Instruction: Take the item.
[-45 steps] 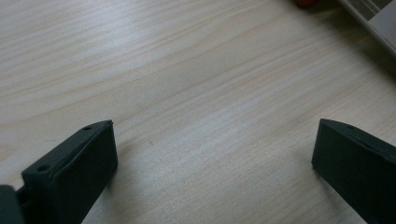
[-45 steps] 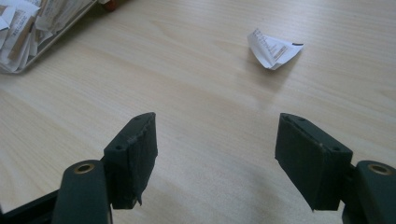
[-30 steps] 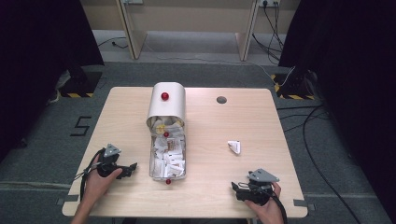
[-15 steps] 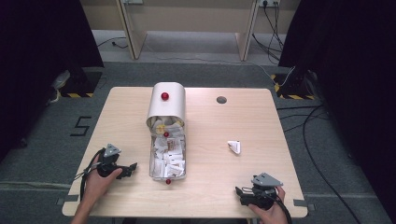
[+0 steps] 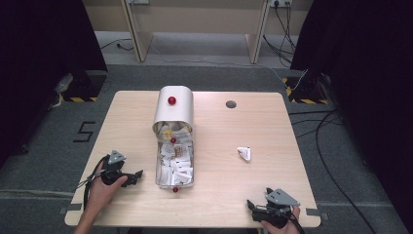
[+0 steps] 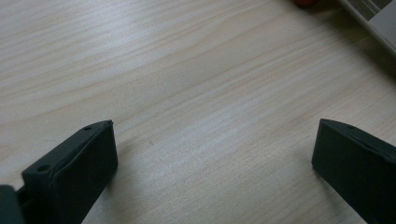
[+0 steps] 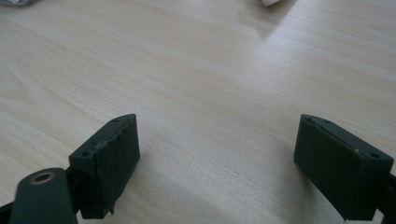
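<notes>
A silver roll-top box (image 5: 174, 113) with a red knob (image 5: 171, 100) lies at the table's middle. Its tray (image 5: 159, 165) reaches toward me and holds several white packets (image 5: 176, 165); a second red knob (image 5: 175, 189) sits at its near end. My left gripper (image 5: 136, 174) rests open on the wood just left of the tray, nothing between its fingers (image 6: 212, 135). A corner of the tray (image 6: 373, 18) is at the top right of the left gripper view. My right gripper (image 5: 252, 206) is open and empty at the front right edge (image 7: 217, 126). A small white packet (image 5: 244, 153) lies beyond it.
The wooden table (image 5: 272, 126) has a round cable hole (image 5: 231, 104) at the back right. Bare wood stretches between the tray and the loose packet. Cables trail on the grey floor to the right, and dark curtains hang on both sides.
My right gripper has drawn back toward the table's front edge. The left gripper, the box and the loose packet have stayed put.
</notes>
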Demonstrator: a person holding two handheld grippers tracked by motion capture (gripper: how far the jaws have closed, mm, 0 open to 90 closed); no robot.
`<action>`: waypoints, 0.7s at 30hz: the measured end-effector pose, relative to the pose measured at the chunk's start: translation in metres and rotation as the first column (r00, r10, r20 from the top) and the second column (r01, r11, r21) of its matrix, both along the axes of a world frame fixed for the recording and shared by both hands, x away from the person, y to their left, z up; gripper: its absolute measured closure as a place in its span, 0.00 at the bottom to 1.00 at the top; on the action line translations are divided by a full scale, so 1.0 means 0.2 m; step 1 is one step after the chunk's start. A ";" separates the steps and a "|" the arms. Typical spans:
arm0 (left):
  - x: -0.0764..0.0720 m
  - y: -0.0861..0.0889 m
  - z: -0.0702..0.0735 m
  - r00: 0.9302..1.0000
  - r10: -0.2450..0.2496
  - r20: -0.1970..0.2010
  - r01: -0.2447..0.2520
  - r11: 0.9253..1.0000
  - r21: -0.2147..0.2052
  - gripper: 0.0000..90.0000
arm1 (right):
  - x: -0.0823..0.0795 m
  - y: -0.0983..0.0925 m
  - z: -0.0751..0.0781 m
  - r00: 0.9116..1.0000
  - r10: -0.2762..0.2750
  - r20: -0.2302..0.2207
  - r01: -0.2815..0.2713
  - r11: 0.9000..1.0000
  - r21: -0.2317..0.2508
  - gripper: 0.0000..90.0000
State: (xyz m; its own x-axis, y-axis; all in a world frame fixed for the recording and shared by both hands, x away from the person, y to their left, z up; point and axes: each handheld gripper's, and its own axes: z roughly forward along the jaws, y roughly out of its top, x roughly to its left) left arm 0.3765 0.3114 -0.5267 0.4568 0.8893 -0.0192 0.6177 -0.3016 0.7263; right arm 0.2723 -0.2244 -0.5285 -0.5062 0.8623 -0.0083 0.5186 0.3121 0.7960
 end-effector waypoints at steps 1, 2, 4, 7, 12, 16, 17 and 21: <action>0.00 0.00 0.00 1.000 0.000 0.000 0.000 1.000 0.000 0.00 | 0.00 0.00 0.00 1.000 0.000 0.000 0.000 1.000 0.000 0.17; 0.00 0.00 0.00 1.000 0.000 0.000 0.000 1.000 0.000 0.00 | 0.00 0.00 0.00 1.000 -0.004 0.001 0.004 1.000 0.003 0.17; 0.00 0.00 0.00 1.000 0.000 0.000 0.000 1.000 0.000 0.00 | -0.01 0.00 -0.01 1.000 -0.006 0.010 0.006 1.000 0.008 0.17; 0.00 0.00 0.00 1.000 0.000 0.000 0.000 1.000 0.000 0.00 | -0.02 0.00 -0.01 1.000 -0.007 0.015 0.007 1.000 0.013 0.17; 0.00 0.00 0.00 1.000 0.000 0.000 0.000 1.000 0.000 0.00 | -0.02 0.00 -0.01 1.000 -0.001 0.022 0.001 1.000 0.016 0.17; 0.00 0.00 0.00 1.000 0.000 0.000 0.000 1.000 0.000 0.00 | -0.02 0.00 -0.01 1.000 0.000 0.022 -0.001 1.000 0.017 0.17; 0.00 0.00 0.00 1.000 0.000 0.000 0.000 1.000 0.000 0.00 | -0.02 0.00 -0.01 1.000 0.001 0.023 -0.001 1.000 0.016 0.17; 0.00 0.00 0.00 1.000 0.000 0.000 0.000 1.000 0.000 0.00 | -0.02 0.00 -0.01 1.000 0.003 0.020 -0.003 1.000 0.016 0.16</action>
